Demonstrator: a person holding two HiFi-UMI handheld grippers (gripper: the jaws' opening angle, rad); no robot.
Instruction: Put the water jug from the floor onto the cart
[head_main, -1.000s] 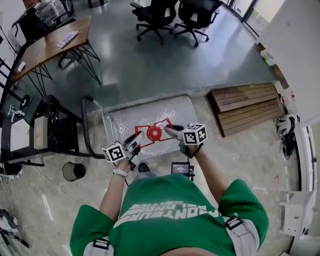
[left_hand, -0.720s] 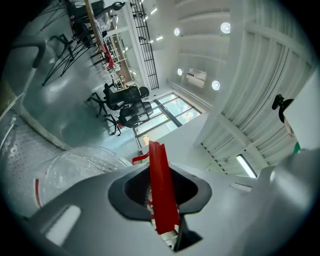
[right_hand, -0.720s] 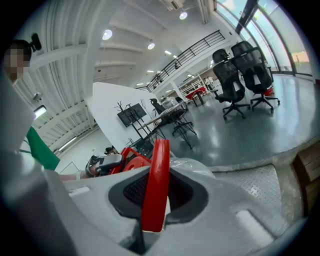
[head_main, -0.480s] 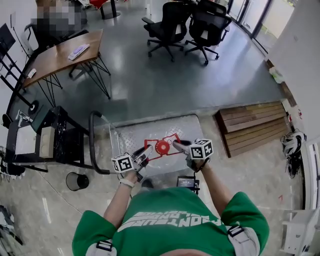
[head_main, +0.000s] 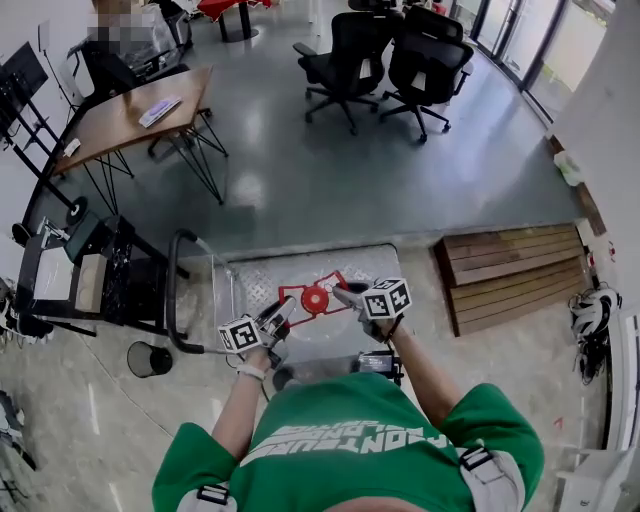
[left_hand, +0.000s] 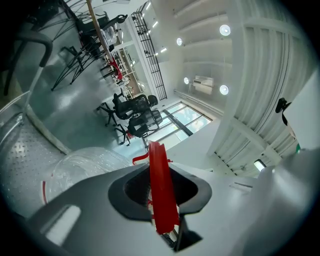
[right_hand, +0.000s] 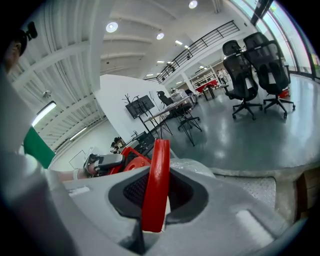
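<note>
The water jug (head_main: 312, 310) is clear plastic with a red cap (head_main: 314, 298) and a red handle frame. It hangs over the near part of the cart's grey checker-plate deck (head_main: 362, 262). My left gripper (head_main: 278, 320) is shut on the left side of the red handle (left_hand: 161, 195), and the clear jug body (left_hand: 85, 161) shows beyond it. My right gripper (head_main: 346, 296) is shut on the right side of the handle (right_hand: 156, 185). The right gripper view also shows the red cap (right_hand: 131, 165) and the left gripper (right_hand: 102, 162) opposite.
The cart's black push bar (head_main: 174, 295) rises at the deck's left end. A wooden pallet (head_main: 510, 275) lies to the right. A black bin (head_main: 147, 358) and a dark rack (head_main: 110, 280) stand left. Office chairs (head_main: 385, 60) and a wooden table (head_main: 130, 115) are farther off.
Both grippers have carried the jug together a little way across and slightly lower over the cart deck. Both grips on the red handle are unchanged.
</note>
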